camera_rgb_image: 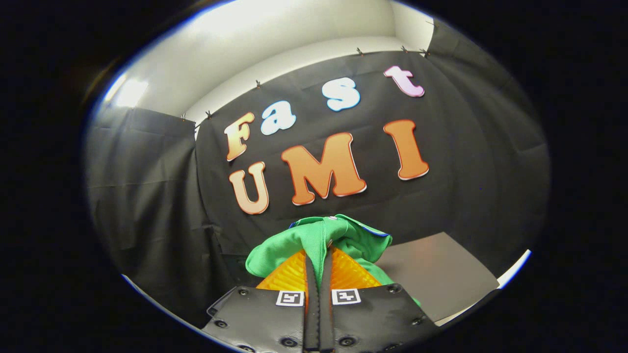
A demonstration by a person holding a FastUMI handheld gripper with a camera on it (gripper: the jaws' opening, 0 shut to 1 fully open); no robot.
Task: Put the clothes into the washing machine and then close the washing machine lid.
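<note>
Green cloth, a soft bunched garment [321,240], pinched between the two fingers of the gripper [318,260], both pressing on it, held aloft; fingers level, aimed at the black cloth wall [157,196] | grey flat surface [441,274] beyond, lower right; pale ceiling [274,44] above

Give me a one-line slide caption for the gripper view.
Gripper shut on a bunched green garment, held up before the booth's black cloth wall.
</note>
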